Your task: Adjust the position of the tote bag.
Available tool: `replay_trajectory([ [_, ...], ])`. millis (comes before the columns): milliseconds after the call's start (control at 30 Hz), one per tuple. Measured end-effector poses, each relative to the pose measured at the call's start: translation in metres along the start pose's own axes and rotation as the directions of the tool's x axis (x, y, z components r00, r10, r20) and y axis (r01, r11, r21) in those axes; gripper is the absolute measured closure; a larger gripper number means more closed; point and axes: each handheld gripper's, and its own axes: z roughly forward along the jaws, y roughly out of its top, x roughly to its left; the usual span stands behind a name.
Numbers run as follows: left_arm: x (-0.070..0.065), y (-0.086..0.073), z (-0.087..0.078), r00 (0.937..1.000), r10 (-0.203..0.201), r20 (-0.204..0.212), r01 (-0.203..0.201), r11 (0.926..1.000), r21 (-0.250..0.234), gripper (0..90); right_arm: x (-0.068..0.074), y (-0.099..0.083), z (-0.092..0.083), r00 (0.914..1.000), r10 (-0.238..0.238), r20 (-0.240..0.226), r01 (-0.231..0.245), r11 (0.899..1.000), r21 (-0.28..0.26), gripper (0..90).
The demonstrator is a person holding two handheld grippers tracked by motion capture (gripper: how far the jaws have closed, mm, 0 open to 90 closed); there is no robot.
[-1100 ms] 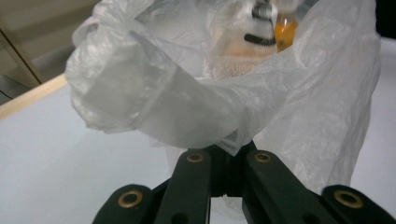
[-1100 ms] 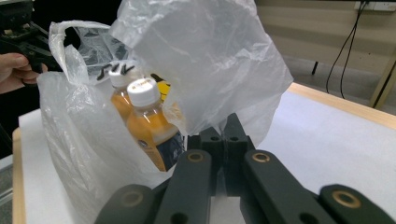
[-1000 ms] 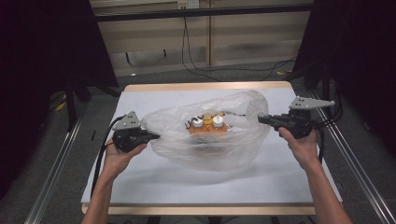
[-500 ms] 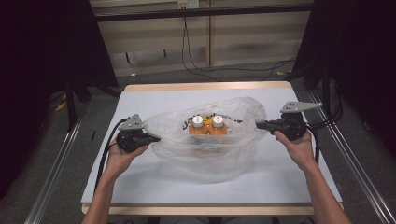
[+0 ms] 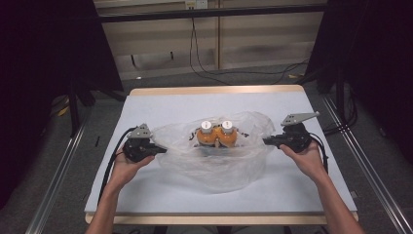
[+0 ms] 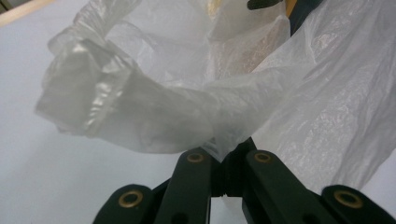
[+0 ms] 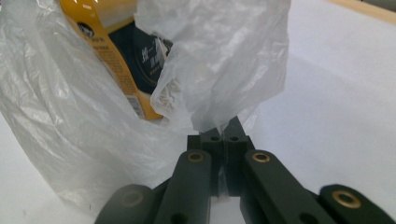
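A clear plastic bag (image 5: 214, 156) lies spread on the white table top (image 5: 160, 105). Two orange bottles with white caps (image 5: 216, 132) stand upright inside it, side by side. My left gripper (image 5: 163, 150) is shut on the bag's left edge, and in the left gripper view the film (image 6: 154, 116) bunches out from between the closed jaws. On the other side my right gripper (image 5: 265, 141) is shut on the bag's right edge. The right gripper view has pinched film (image 7: 219, 79) above the jaws and a yellow and dark bottle label (image 7: 133, 70) behind it.
The table's wooden edge (image 5: 214, 90) runs along the far side. Metal rails (image 5: 58, 170) flank the table left and right. Cables (image 5: 209, 68) lie on the floor beyond it. Both forearms (image 5: 336, 204) come in from the near edge.
Both grippers have come down and closer to the table with the bag's edges held. The bag has sunk flatter, and the two bottles now stand upright on the table inside it.
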Motion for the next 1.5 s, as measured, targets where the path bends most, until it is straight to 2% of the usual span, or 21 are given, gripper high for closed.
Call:
replay_trajectory([
  [200, 0.0, -0.005, 0.007, 1.0, 0.0, -0.007, 0.0, 0.9992, 0.039, 90.0, -0.004, -0.008, 0.005, 0.9999, 0.013, -0.001, -0.013, 0.999, 0.036, 90.0],
  [333, 0.003, -0.009, 0.011, 1.0, -0.006, -0.004, 0.006, 0.998, 0.062, 90.0, -0.007, -0.015, 0.009, 0.9997, 0.02, 0.016, -0.021, 0.998, 0.061, 90.0],
  [533, 0.005, -0.013, 0.015, 0.9997, -0.024, 0.007, 0.024, 0.9976, 0.065, 90.0, -0.013, -0.026, 0.017, 0.9985, 0.046, 0.029, -0.049, 0.994, 0.094, 90.0],
  [600, 0.006, -0.014, 0.015, 0.9997, -0.023, 0.009, 0.022, 0.9974, 0.069, 90.0, -0.013, -0.027, 0.019, 0.9983, 0.042, 0.042, -0.046, 0.993, 0.109, 90.0],
  [733, 0.007, -0.016, 0.018, 0.9995, -0.031, 0.001, 0.031, 0.9967, 0.074, 90.0, -0.014, -0.032, 0.024, 0.9979, 0.026, 0.059, -0.032, 0.994, 0.105, 90.0],
  [933, 0.008, -0.019, 0.026, 0.9995, -0.029, 0.008, 0.028, 0.9944, 0.102, 90.0, -0.018, -0.038, 0.033, 0.9977, 0.044, 0.051, -0.05, 0.99, 0.132, 90.0],
  [1000, 0.009, -0.02, 0.028, 0.9997, -0.025, 0.005, 0.025, 0.994, 0.107, 90.0, -0.018, -0.04, 0.035, 0.9973, 0.04, 0.061, -0.048, 0.988, 0.144, 90.0],
  [1033, 0.009, -0.022, 0.03, 0.9994, -0.033, 0.013, 0.031, 0.994, 0.105, 90.0, -0.018, -0.041, 0.037, 0.9968, 0.027, 0.076, -0.038, 0.987, 0.159, 90.0],
  [1067, 0.009, -0.024, 0.033, 0.9995, -0.03, 0.009, 0.029, 0.9923, 0.12, 90.0, -0.016, -0.042, 0.039, 0.9951, 0.002, 0.099, -0.02, 0.983, 0.184, 90.0],
  [1100, 0.008, -0.026, 0.036, 0.9996, -0.027, 0.012, 0.025, 0.9907, 0.134, 90.0, -0.015, -0.042, 0.04, 0.9939, -0.009, 0.11, -0.012, 0.982, 0.187, 90.0],
  [1267, 0.009, -0.03, 0.037, 0.9986, -0.05, 0.017, 0.048, 0.992, 0.117, 90.0, -0.019, -0.046, 0.039, 0.9947, 0.04, 0.095, -0.055, 0.986, 0.159, 90.0],
  [1400, 0.009, -0.03, 0.036, 0.9984, -0.048, 0.03, 0.045, 0.9924, 0.115, 89.2, -0.016, -0.046, 0.039, 0.9947, 0.029, 0.098, -0.044, 0.987, 0.154, 90.0],
  [1500, 0.01, -0.03, 0.034, 0.9973, -0.062, 0.038, 0.058, 0.9936, 0.096, 81.7, -0.015, -0.047, 0.038, 0.9946, 0.042, 0.095, -0.055, 0.989, 0.135, 81.1],
])
